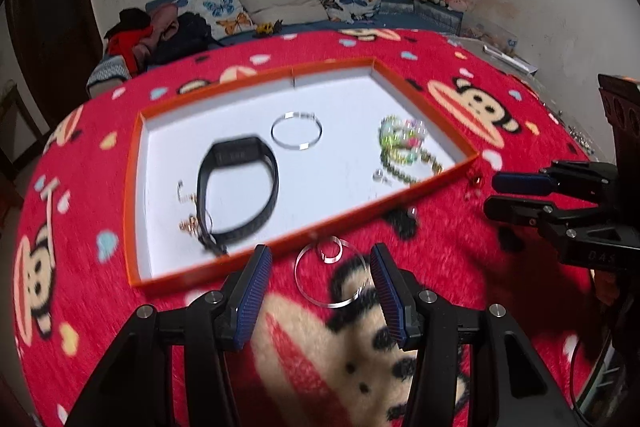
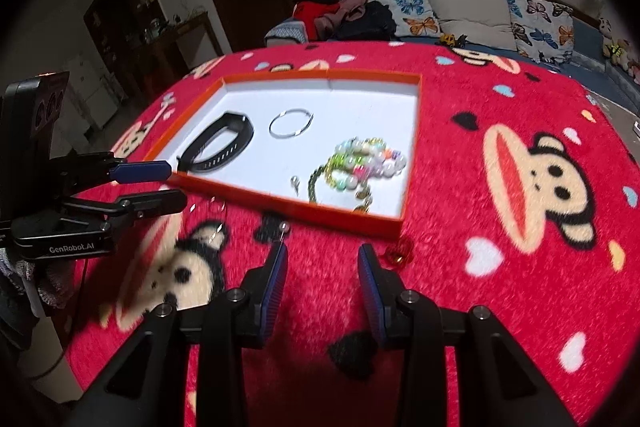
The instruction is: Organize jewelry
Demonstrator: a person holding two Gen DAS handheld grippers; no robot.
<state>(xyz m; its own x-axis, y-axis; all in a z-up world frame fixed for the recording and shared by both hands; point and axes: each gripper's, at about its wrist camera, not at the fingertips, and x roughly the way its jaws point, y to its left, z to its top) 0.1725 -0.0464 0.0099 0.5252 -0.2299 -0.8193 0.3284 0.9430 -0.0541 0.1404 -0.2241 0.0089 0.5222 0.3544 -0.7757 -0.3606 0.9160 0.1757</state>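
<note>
Left gripper (image 1: 318, 259) jaws apart, empty, over clear bangle (image 1: 331, 273) on red blanket (image 1: 460, 227), at 6 o'clock of orange tray (image 1: 132, 187).

Right gripper (image 2: 322, 253) jaws apart, empty; red charm (image 2: 398, 253) at its 1 o'clock.

Risk: thin bangle sinks into pile, pads skid off; small ring (image 1: 331, 251) inside it gets snagged too.

Writing: "GenRobot.AI" on left gripper body.

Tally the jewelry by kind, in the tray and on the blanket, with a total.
In the tray:
Black band: 1
Silver bangle: 1
Bead strands: a tangled pile, count unclear
Small gold pieces: blurred, count unclear
On the blanket:
Clear bangle: 1
Small clear ring: 1
Red charm: 1
Pin: 1
Total clearly countable: 6
</note>
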